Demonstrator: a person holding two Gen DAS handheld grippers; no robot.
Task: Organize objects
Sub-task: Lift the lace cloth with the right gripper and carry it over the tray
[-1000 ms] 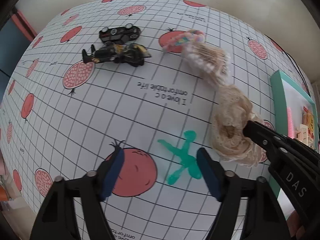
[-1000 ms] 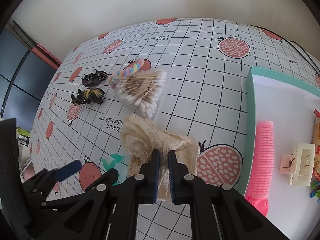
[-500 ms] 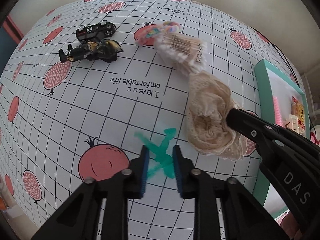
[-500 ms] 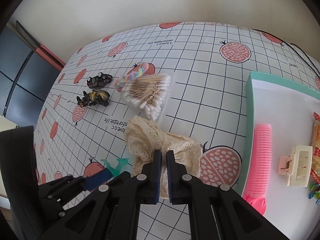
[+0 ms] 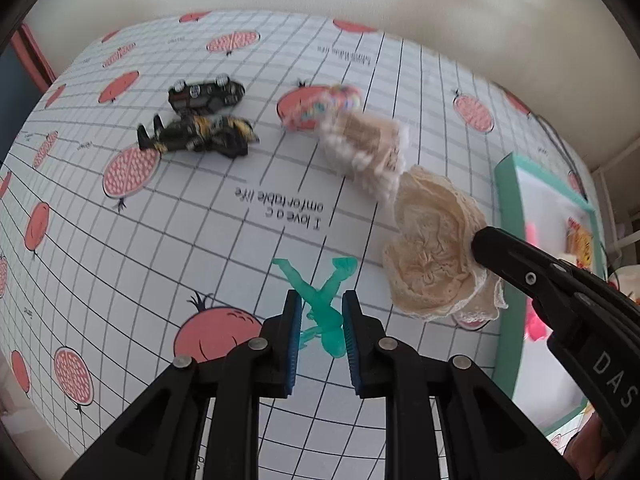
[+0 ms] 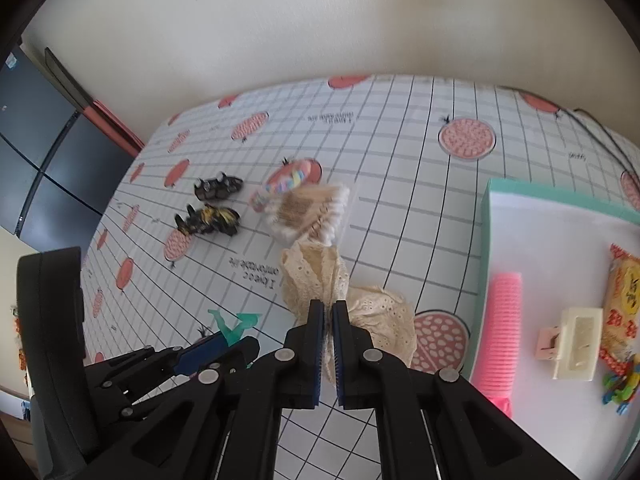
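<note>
My left gripper (image 5: 320, 322) is shut on a translucent green toy figure (image 5: 322, 302), whose limbs stick out ahead of the blue pads, raised a little off the cloth. My right gripper (image 6: 328, 320) is shut on a cream lace scrunchie (image 6: 320, 276), which hangs from its pads above the table. In the left wrist view the scrunchie (image 5: 434, 248) sits at the tip of the right gripper's black finger. A teal-rimmed white tray (image 6: 486, 248) lies to the right, holding a pink comb (image 6: 505, 328), a cream hair clip (image 6: 572, 344) and a snack packet (image 6: 624, 300).
On the pomegranate-print tablecloth (image 5: 200, 216) lie a pack of cotton swabs (image 5: 368, 148), a pastel scrunchie (image 5: 332, 102), a black toy car (image 5: 206, 94) and a black-and-yellow toy figure (image 5: 200, 136). A wall runs behind the table.
My left gripper went from open around the green figure to shut on it, then lifted it. My right gripper, holding the lace scrunchie throughout, rose with it.
</note>
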